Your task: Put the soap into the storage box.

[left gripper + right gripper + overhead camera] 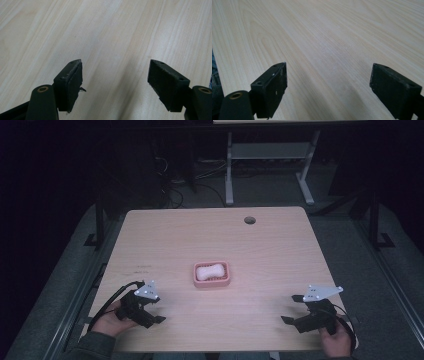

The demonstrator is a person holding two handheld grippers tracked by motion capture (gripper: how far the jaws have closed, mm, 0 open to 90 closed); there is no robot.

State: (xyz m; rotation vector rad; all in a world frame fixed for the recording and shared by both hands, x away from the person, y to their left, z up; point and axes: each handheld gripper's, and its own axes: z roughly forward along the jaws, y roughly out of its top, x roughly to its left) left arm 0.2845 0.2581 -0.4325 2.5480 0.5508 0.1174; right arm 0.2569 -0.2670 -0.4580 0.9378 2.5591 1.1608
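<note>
A pink soap dish [224, 280] sits at the middle of the wooden table [280, 245], and a white bar of soap [210, 271] lies in it. My left gripper [156, 311] rests near the front left of the table, held by a hand, well apart from the dish. In the left gripper view its jaws stand wide apart over bare wood, so my left gripper [115, 80] is open with nothing between its pads [75, 82]. My right gripper [291, 309] is near the front right edge. In the right gripper view my right gripper [328, 87] is open too, over bare wood.
A round cable hole [249, 220] lies near the table's far edge. Beyond the table stands a white desk frame [229, 170] on a dark floor with cables. Metal rails [75, 305] run along both sides of the table.
</note>
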